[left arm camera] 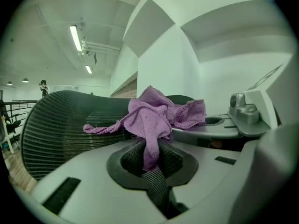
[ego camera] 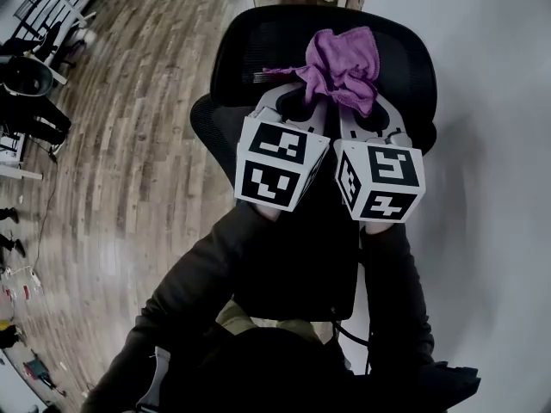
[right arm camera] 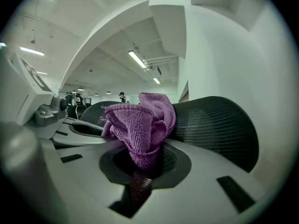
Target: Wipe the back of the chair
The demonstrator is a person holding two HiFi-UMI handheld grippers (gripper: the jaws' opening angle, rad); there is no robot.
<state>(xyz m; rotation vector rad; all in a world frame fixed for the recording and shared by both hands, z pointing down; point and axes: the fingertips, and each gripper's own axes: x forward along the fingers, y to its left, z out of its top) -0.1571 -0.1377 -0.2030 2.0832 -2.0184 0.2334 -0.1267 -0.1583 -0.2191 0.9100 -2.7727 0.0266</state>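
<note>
A purple cloth (ego camera: pixel 341 69) is bunched over the top of the black mesh chair back (ego camera: pixel 258 46). Both grippers hold it side by side. My left gripper (ego camera: pixel 297 101) is shut on one part of the cloth (left arm camera: pixel 150 125), which hangs down between its jaws. My right gripper (ego camera: pixel 357 110) is shut on another bunch of the cloth (right arm camera: pixel 142 129). The curved mesh chair back (left arm camera: pixel 60 125) fills the left of the left gripper view and stretches to the right in the right gripper view as the chair back (right arm camera: pixel 215 125).
A wooden floor (ego camera: pixel 129 144) lies left of the chair, a white wall (ego camera: pixel 491 144) to its right. Other black chairs and frames (ego camera: pixel 34 67) stand at the far left. The person's dark sleeves (ego camera: pixel 215 274) reach up from below.
</note>
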